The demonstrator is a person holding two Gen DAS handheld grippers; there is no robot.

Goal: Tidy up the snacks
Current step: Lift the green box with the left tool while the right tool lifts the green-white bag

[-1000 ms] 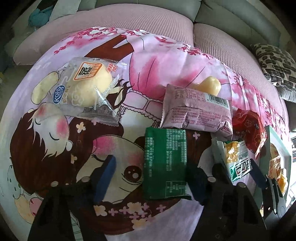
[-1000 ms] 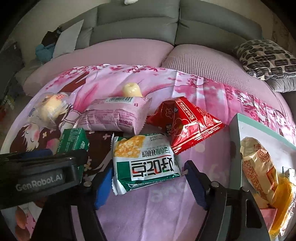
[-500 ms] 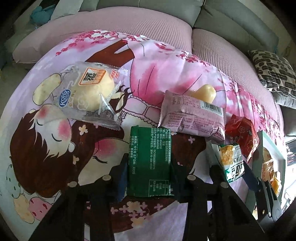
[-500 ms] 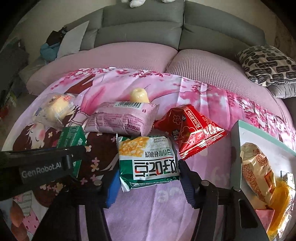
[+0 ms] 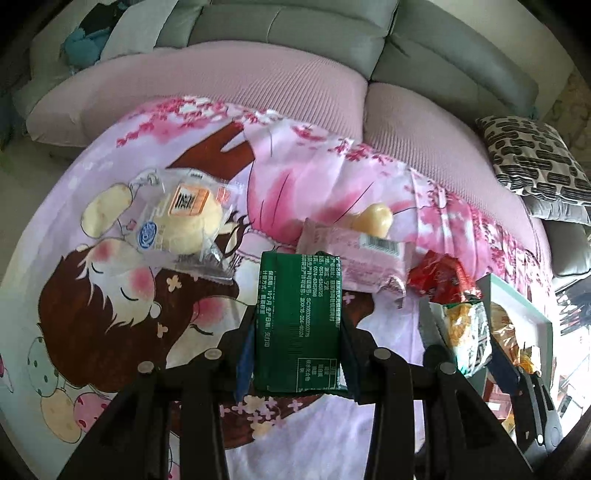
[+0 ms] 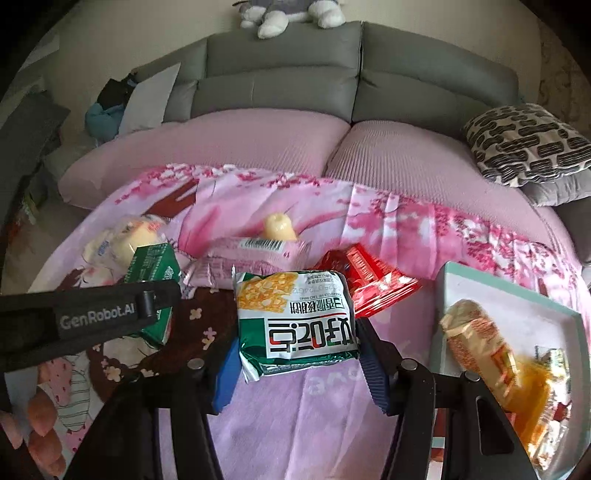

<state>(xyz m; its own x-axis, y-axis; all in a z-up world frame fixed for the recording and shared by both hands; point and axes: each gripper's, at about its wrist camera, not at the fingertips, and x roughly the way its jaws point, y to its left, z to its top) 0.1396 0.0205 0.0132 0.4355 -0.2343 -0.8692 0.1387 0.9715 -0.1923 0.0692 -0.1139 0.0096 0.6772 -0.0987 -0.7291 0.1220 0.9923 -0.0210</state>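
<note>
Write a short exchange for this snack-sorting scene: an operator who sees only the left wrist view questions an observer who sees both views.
Operator: My left tongs have just closed on the green packet. What does the right one hold?
Observer: The right tongs, also just closed, grip a white and green packet by its sides. Its front, with a picture of yellow crisps, faces up.
Operator: Is anything on top of the sofa back?
Observer: Yes, a grey and white plush toy lies there.
</note>
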